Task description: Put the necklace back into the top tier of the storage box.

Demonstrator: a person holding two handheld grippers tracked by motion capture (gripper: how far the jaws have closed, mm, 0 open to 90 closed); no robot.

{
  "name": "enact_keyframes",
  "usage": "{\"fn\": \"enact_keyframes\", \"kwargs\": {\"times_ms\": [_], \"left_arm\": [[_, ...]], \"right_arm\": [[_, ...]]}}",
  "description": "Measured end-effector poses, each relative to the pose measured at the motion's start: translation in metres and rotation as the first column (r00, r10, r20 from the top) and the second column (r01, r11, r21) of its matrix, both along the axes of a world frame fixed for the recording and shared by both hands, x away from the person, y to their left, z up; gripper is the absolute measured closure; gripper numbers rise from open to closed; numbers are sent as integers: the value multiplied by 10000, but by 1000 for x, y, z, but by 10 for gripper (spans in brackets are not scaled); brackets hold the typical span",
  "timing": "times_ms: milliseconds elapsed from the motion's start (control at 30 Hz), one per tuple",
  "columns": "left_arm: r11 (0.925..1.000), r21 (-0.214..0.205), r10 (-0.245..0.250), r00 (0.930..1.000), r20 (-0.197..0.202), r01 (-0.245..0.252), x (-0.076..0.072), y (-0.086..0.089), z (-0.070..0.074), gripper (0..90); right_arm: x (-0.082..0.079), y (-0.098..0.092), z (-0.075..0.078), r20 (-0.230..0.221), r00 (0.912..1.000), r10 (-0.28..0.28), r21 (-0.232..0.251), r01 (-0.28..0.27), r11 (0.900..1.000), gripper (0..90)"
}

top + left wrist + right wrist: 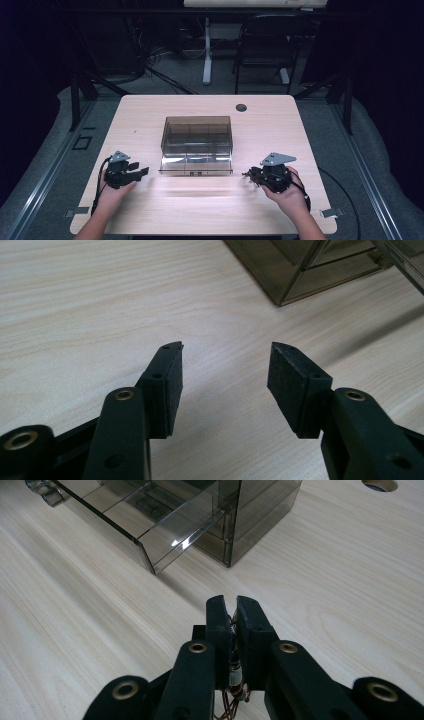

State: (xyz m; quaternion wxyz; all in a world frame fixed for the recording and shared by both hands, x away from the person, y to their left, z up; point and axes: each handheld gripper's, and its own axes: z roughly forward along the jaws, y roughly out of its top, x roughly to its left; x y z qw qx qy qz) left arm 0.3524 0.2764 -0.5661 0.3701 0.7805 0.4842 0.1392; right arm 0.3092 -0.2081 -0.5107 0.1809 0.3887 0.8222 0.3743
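A smoked, see-through drawer box (pixel 196 142) stands near the middle of the pale wooden table (pixel 150 210), its lower drawer (pixel 196 165) pulled part-way out toward the person, with a small handle at its front edge. The left gripper (pixel 141 171) rests low over the table to the left of the box, held in the person's left hand (pixel 112 192); its 2 fingers (pixel 170 385) stand well apart with nothing between them — bare wood shows in the gap, and a corner of the box sits ahead and to the right in the left gripper view. The right gripper (pixel 247 175) lies on the other side, just right of the open drawer's front corner, held in the right hand (pixel 287 197), with its grey three-cornered plate on top. Its fingers (pixel 220 625) are pressed together, leaving only a thin slit; thin reddish wires (pixel 232 690) and a small metal part show between the finger bases, though what they belong to I cannot tell. In the right gripper view the drawer's clear front wall and the box's corner lie ahead, near but apart from the fingertips. A round cable hole (pixel 241 107) sits at the table's far edge, right of centre. Beyond the table a dark chair (pixel 265 45) and a white table leg stand on the grey floor.
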Motion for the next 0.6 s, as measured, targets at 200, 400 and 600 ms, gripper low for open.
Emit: {"fn": "enact_keyframes", "kwargs": {"times_ms": [200,400,600], "left_arm": [[10000,35,-35,9999,-97,35,0,1,1,483],[10000,-3,13,10000,-3,-13,-1,0,0,483],[10000,1,12,10000,-23,-12,-1,0,0,483]], "right_arm": [[5,1,8,-157,9998,81,219,-78,9997,851],[7,2,20,-100,9997,238,392,-234,9990,851],[9,5,33,-58,9990,444,381,-441,9983,851]]}}
